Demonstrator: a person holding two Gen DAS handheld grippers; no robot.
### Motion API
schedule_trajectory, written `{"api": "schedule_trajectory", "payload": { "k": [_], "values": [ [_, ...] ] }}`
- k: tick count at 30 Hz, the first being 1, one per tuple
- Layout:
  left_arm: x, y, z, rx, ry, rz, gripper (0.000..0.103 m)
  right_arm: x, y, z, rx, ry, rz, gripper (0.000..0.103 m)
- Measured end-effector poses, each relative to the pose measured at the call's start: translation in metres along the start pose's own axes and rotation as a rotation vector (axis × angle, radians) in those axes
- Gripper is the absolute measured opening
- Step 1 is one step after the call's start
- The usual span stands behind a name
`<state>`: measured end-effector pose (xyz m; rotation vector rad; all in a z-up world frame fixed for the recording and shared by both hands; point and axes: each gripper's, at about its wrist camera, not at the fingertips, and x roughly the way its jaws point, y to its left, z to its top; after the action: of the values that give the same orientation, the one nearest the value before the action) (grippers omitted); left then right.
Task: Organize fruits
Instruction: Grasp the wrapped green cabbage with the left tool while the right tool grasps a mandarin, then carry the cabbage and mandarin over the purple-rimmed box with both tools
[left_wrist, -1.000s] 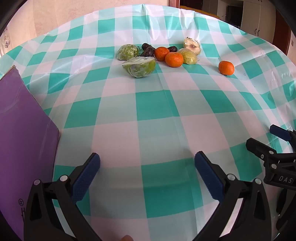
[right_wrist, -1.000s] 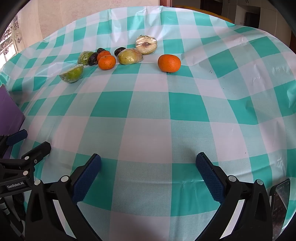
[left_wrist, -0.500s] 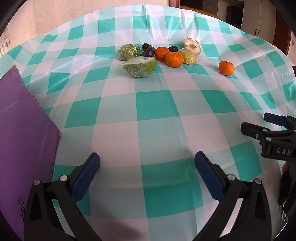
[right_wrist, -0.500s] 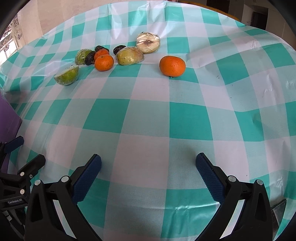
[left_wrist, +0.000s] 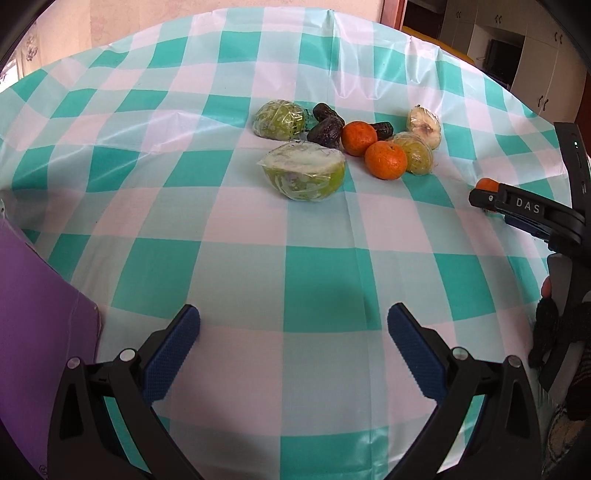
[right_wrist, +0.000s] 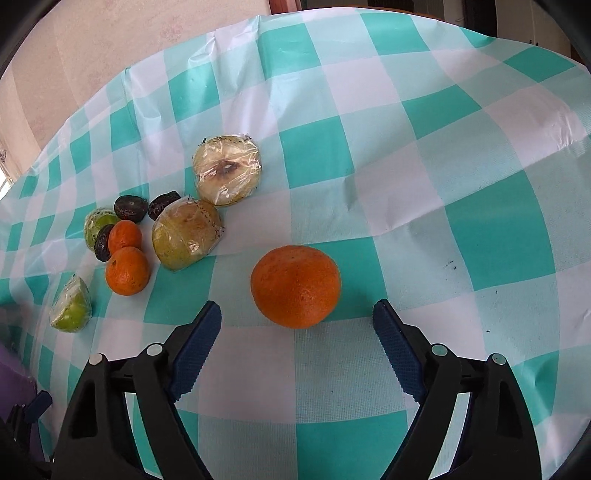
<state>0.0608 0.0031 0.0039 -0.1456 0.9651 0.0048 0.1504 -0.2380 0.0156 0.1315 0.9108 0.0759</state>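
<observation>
1. The right gripper (right_wrist: 295, 319) is hovering low over the checked tablecloth (right_wrist: 461, 229) with its blue-padded jaws standing wide apart and gripping nothing.
2. A lone orange (right_wrist: 295, 286) is sitting just ahead of the right gripper's fingertips, roughly centred on the gap between them and not touching either pad.
3. The left gripper (left_wrist: 293, 328) is also standing wide open and empty, over a bare stretch of cloth near the table's near edge.
4. The other fruit is lying in a loose cluster toward the far edge of the table, well apart from the left gripper.
5. In that cluster, a wrapped green half fruit (left_wrist: 304, 175) is lying nearest the left gripper, with a second wrapped green fruit (left_wrist: 279, 120) behind it.
6. Two small oranges (left_wrist: 373, 149) are sitting side by side, touching or nearly so, with dark fruits (left_wrist: 325, 127) just beside and behind them.
7. A wrapped yellowish fruit (right_wrist: 186, 232) is lying beside the small oranges, and a wrapped cut pale fruit (right_wrist: 228, 173) is sitting just behind it, its cut face showing.
8. A purple board (left_wrist: 40, 332) is lying at the table's left edge, beside the left gripper.
9. In the left wrist view, the right gripper is mostly hiding the lone orange.
</observation>
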Motion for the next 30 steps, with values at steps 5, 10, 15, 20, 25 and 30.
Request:
{"api": "schedule_trajectory", "payload": {
  "k": [5,10,15,20,25,30],
  "values": [
    [0.018,0.005,0.035,-0.061,-0.041,-0.013,0.099,0.007,0.013,0.006,-0.055,-0.009,-0.001,0.066],
    [0.041,-0.002,0.065,-0.04,-0.043,0.022,0.086,0.009,0.018,0.005,-0.078,-0.015,-0.046,0.048],
    [0.054,-0.017,0.075,0.025,-0.046,0.062,0.059,0.006,0.013,0.001,-0.074,-0.025,-0.006,0.046],
    [0.049,-0.015,0.072,0.016,-0.073,0.035,0.058,0.007,0.013,0.003,-0.068,-0.032,0.007,0.046],
    [0.041,-0.008,0.069,-0.021,-0.113,0.012,0.058,0.008,0.009,0.004,-0.045,-0.037,-0.006,0.045],
    [0.029,-0.002,0.064,-0.047,-0.157,-0.013,0.058,0.006,0.004,0.004,-0.013,-0.039,-0.001,0.045]
  ]
}}
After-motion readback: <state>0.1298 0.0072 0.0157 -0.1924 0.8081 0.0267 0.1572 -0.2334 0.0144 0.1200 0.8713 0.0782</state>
